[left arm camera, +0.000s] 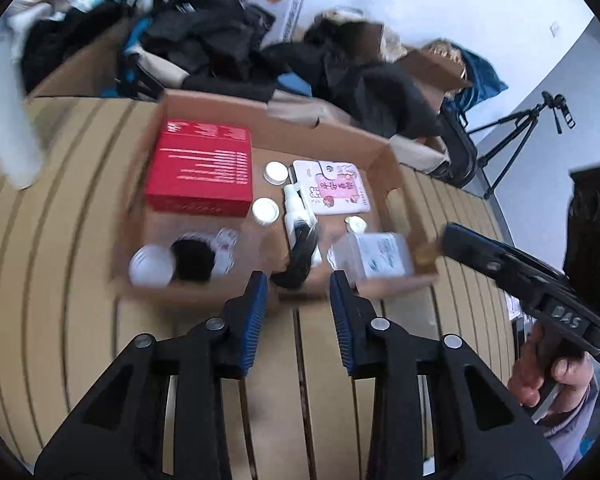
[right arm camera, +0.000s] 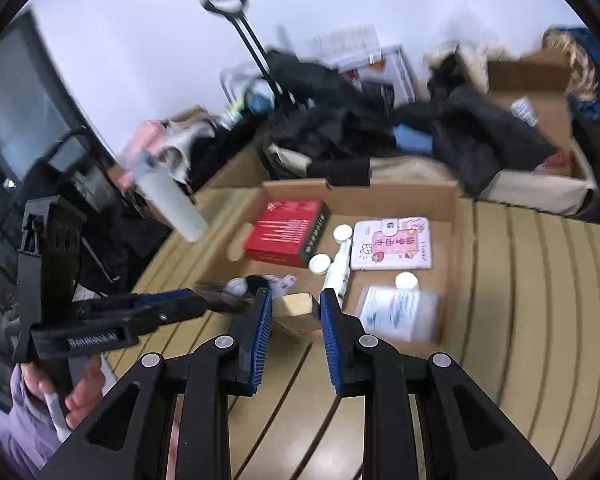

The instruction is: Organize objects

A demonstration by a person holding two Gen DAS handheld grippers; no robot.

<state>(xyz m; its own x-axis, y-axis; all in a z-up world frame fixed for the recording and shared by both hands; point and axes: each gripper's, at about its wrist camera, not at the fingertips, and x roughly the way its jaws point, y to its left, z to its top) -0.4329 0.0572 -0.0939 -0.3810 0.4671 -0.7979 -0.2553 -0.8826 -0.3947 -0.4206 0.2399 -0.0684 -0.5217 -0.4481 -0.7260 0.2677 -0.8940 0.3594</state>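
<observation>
On the slatted tan wooden bench [left arm camera: 80, 240] sits a shallow open brown cardboard box [left arm camera: 384, 160]; inside it lie a red rectangular carton [left arm camera: 202, 168] at the far left, a pink-and-white illustrated pouch [left arm camera: 332, 188] at the far right, a clear plastic packet [left arm camera: 374, 256] nearer, and a white spray bottle [left arm camera: 296, 212] between them; the left claw [left arm camera: 298, 312] and right claw [right arm camera: 296, 320] are both clenched and empty, above the bench just short of the box.

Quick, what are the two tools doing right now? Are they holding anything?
Left tool: closed, holding nothing; it hangs just short of the cardboard box.
Right tool: closed, holding nothing.
</observation>
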